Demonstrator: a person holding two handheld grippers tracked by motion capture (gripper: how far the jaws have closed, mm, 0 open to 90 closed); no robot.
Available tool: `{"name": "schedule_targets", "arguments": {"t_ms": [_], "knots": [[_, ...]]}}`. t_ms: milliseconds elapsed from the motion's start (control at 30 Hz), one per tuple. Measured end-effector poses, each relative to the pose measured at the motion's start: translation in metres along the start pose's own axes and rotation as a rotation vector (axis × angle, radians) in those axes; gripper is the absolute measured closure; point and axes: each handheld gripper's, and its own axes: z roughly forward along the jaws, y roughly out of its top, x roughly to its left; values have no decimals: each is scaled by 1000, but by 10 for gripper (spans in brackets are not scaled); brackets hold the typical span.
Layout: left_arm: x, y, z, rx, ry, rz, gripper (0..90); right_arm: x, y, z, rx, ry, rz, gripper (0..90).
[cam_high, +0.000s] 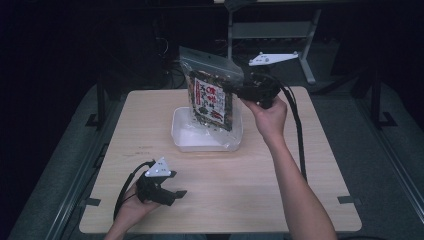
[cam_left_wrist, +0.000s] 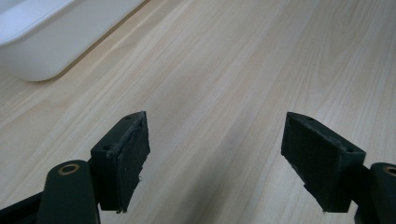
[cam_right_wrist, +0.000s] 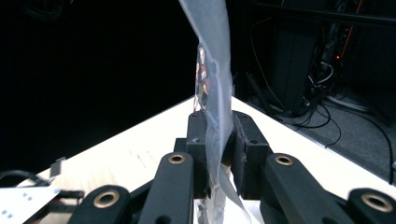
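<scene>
A clear plastic snack bag (cam_high: 210, 90) with a red, white and dark label hangs upright over a white tray (cam_high: 180, 131) at the middle of the table. My right gripper (cam_high: 235, 89) is shut on the bag's right edge, held up by a hand and forearm. In the right gripper view the bag (cam_right_wrist: 215, 70) rises edge-on, pinched between the two black pads (cam_right_wrist: 198, 140). My left gripper (cam_high: 179, 194) rests low near the table's front left, its jaws wide open over bare wood (cam_left_wrist: 215, 154) with nothing between them.
The light wooden table (cam_high: 300, 165) ends at dark floor on all sides. A corner of the white tray (cam_left_wrist: 42, 42) lies ahead of the left gripper. A metal stand (cam_high: 270, 30) and cables stand behind the table.
</scene>
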Motion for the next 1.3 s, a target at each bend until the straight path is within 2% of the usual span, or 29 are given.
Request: {"name": "schedule_targets", "arguments": {"t_ms": [400, 667, 733, 900, 1000, 1133, 1300], "knots": [[3, -3, -2, -1, 4, -11, 223, -4, -7, 39, -9, -36, -3, 778], [5, -4, -2, -2, 5, -14, 221, -2, -10, 58, -19, -52, -15, 778], [5, -4, -2, -2, 6, -15, 222, -2, -11, 62, -21, -66, -18, 778], [7, -4, -3, -2, 6, -18, 221, -3, -14, 68, -29, -67, -23, 778], [8, -5, -2, -3, 0, -22, 220, -2, -17, 75, -29, -77, -44, 778], [9, -6, -2, -8, -8, -36, 221, -3, -24, 81, -17, -77, -37, 778], [9, -6, -2, -11, -7, -36, 221, -5, -33, 86, -14, -89, -36, 778]]}}
